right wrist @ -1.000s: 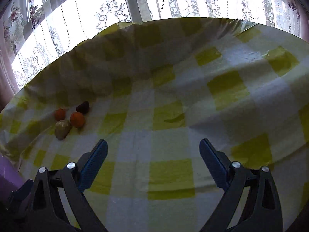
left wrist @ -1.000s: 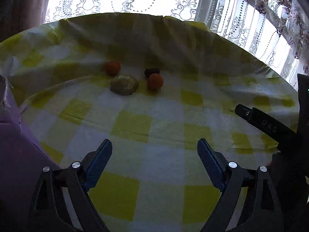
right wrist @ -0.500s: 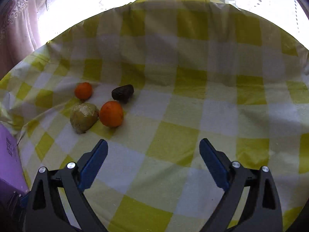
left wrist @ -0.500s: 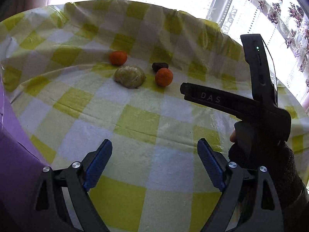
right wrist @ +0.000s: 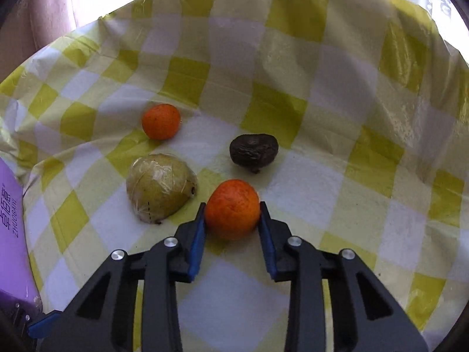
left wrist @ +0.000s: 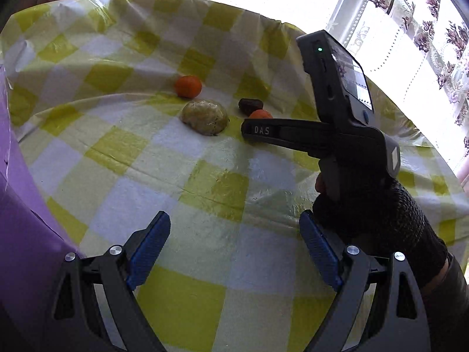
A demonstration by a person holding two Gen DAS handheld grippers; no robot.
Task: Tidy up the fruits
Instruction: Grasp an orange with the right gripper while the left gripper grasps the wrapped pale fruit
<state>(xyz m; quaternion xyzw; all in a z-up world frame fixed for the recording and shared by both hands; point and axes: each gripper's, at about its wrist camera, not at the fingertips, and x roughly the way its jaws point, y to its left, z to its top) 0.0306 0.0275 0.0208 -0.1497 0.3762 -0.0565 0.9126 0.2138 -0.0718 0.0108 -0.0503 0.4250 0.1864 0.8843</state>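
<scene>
Now the right gripper (right wrist: pixel 232 214) has its blue pads pressed on the near orange (right wrist: pixel 232 209), seemingly seated on the checked cloth (right wrist: pixel 337 94) right of the wrapped pear (right wrist: pixel 159 186). Lift straight up, gently. The left gripper (left wrist: pixel 234 246) hangs wide, empty.

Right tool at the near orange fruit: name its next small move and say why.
Probably lift it straight up a little. The right tool has its blue pads pressed on both sides of the round orange fruit, which sits on the yellow checked tablecloth close to the plastic-wrapped green pear; rising first should avoid nudging it.
</scene>
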